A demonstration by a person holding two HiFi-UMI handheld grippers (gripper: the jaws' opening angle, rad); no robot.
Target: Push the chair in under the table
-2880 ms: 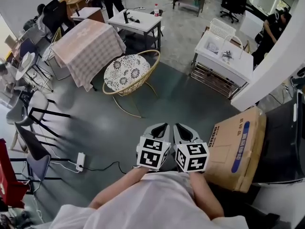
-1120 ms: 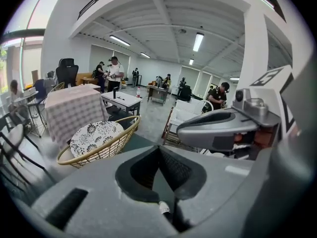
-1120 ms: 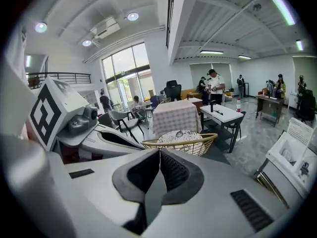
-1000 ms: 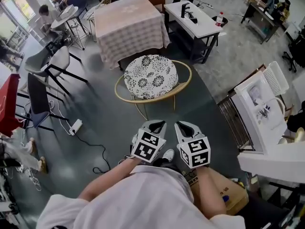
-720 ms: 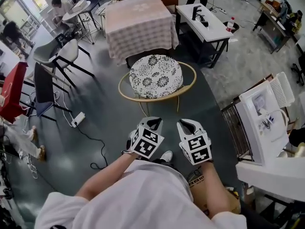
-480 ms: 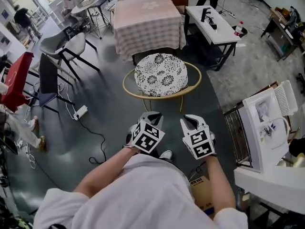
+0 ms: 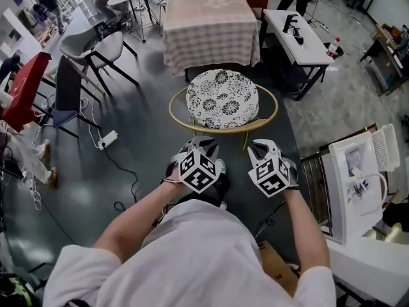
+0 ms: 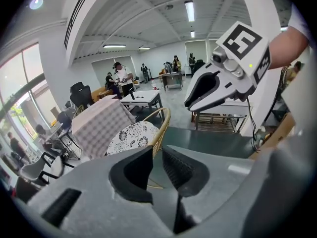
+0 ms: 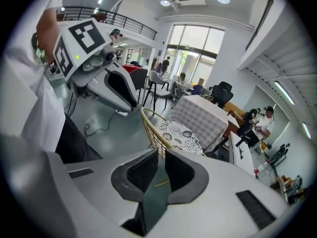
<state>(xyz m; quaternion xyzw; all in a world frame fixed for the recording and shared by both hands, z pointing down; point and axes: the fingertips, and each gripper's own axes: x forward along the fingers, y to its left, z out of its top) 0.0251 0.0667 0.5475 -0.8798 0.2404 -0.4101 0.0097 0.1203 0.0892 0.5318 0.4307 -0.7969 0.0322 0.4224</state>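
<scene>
The chair (image 7: 222, 99) has a round black-and-white patterned cushion inside a yellow rattan rim (image 7: 192, 123). It stands in front of the table (image 7: 211, 24), which is covered by a checked cloth, and only its far edge reaches the cloth. Both grippers hover just short of the near rim without touching it. My left gripper (image 7: 202, 147) is opening its jaws, with nothing between them (image 8: 157, 155). My right gripper (image 7: 261, 147) is shut and empty (image 9: 161, 157). The rim (image 9: 148, 128) and cushion (image 8: 131, 138) lie ahead of both.
A white desk (image 7: 300, 37) stands right of the table, and grey chairs (image 7: 96, 50) stand to its left. A power strip (image 7: 105, 139) with its cable lies on the floor at the left. A white cart (image 7: 358, 178) is on the right. People stand at the back.
I have come closer, so the chair is now centred just ahead. Both grippers moved forward and down towards its near rim. The left jaws have parted.
</scene>
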